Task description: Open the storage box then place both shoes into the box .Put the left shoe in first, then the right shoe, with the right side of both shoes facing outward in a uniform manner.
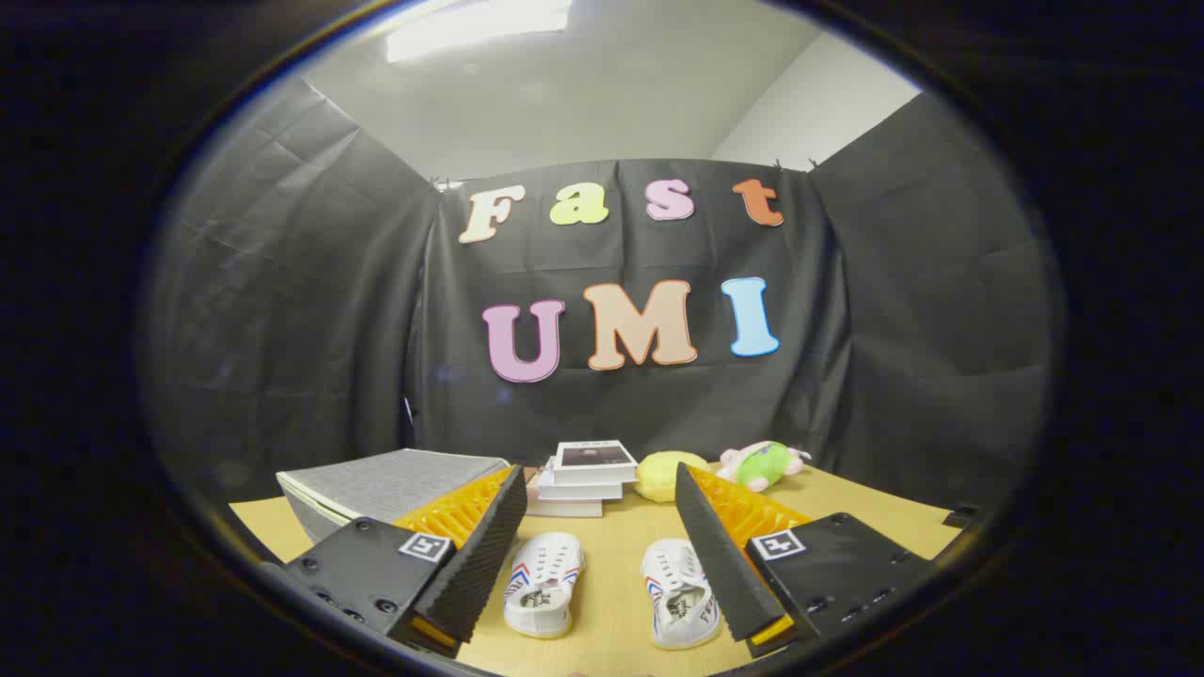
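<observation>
The gripper (602,555) hangs wide open with two small shoes (544,583) (679,592) between its fingers near the table's (611,611) front edge, and they look light and soft, best pinched at the heel rim, while the box (390,489) waits shut by the left edge.

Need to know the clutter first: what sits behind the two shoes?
Behind the shoes stand stacked books, a yellow cushion and a plush toy. The open jaws hide the books' left edge.

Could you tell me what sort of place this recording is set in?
Probably a staged indoor booth: black cloth walls surround a wooden table holding props such as white shoes, stacked books, a grey storage box and the open gripper.
</observation>
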Tool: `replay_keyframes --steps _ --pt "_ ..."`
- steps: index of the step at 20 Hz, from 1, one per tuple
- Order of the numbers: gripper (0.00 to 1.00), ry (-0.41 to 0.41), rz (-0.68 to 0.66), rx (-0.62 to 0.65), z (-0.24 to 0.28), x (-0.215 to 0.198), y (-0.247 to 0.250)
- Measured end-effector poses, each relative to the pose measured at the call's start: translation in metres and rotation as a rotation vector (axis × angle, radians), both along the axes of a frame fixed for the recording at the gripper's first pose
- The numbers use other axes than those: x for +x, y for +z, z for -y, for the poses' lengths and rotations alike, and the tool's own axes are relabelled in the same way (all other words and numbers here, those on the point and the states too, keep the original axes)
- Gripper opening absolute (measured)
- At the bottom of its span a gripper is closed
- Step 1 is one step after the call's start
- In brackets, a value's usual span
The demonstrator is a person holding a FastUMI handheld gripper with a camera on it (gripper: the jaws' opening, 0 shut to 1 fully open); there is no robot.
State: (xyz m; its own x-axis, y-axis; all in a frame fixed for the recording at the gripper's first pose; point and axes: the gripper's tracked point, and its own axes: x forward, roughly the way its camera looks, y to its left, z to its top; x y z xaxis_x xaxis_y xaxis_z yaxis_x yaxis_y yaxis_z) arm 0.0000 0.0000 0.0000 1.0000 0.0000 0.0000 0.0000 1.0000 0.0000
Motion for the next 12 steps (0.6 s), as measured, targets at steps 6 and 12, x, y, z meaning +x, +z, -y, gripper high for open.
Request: replay_keyframes --steps 6,12 --pt "0.99 -0.010 0.000 0.016 0.0048 -0.0021 -0.0010" --pt "0.99 -0.005 0.002 0.020 0.0029 -0.0038 0.0001"
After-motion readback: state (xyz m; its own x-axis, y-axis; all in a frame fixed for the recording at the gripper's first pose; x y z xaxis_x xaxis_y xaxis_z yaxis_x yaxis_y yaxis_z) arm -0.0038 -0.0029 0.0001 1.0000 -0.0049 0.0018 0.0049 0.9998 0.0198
